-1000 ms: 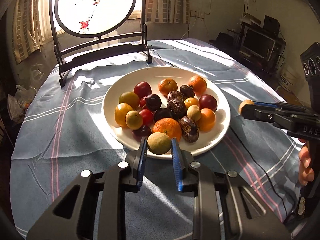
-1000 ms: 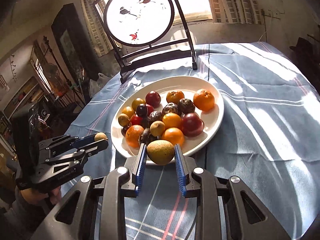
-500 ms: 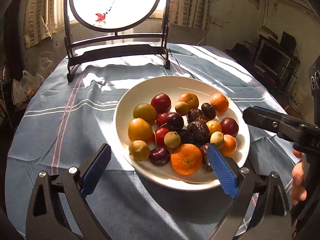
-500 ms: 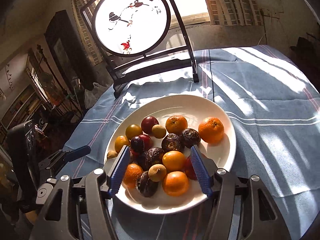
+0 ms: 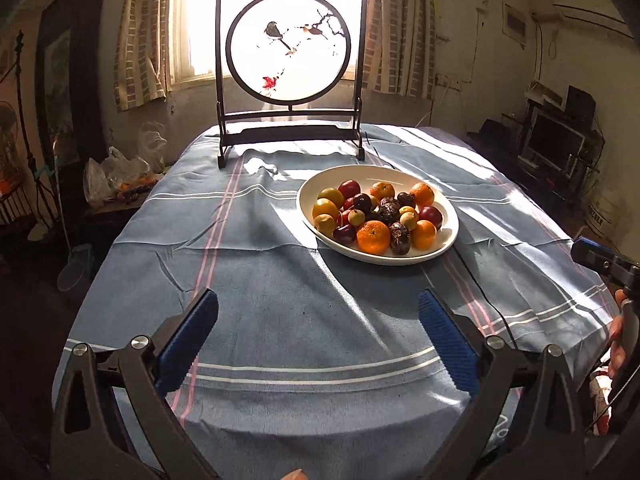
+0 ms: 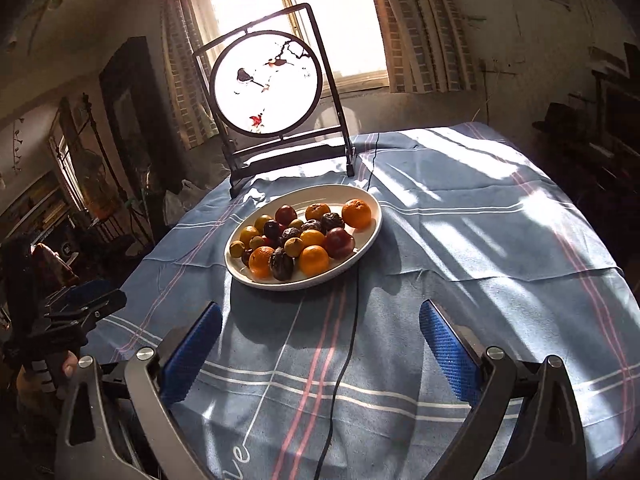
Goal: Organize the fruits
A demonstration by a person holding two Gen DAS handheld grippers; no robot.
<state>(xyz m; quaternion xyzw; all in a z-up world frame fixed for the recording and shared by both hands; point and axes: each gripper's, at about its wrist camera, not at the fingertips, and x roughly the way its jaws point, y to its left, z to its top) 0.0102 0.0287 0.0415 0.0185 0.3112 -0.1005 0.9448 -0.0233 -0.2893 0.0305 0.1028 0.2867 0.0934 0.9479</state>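
A white oval plate (image 5: 448, 236) sits on the blue striped tablecloth, piled with several fruits: oranges (image 5: 373, 237), red plums (image 5: 430, 215), yellow-green fruits (image 5: 324, 222) and dark wrinkled ones (image 5: 399, 237). It also shows in the right wrist view (image 6: 370, 236). My left gripper (image 5: 318, 332) is open and empty, well back from the plate near the table's front edge. My right gripper (image 6: 320, 338) is open and empty, also pulled back. Each gripper shows at the edge of the other's view: the right one (image 5: 600, 258), the left one (image 6: 86, 306).
A dark framed round screen with a bird painting (image 5: 288, 46) stands at the table's far edge before a bright window. A black cable (image 6: 348, 340) runs across the cloth from the plate toward me. Plastic bags (image 5: 116, 178) lie left of the table.
Both grippers let go of their yellow-green fruits onto the plate, opened wide and drew back and up from it toward the table's front edge.
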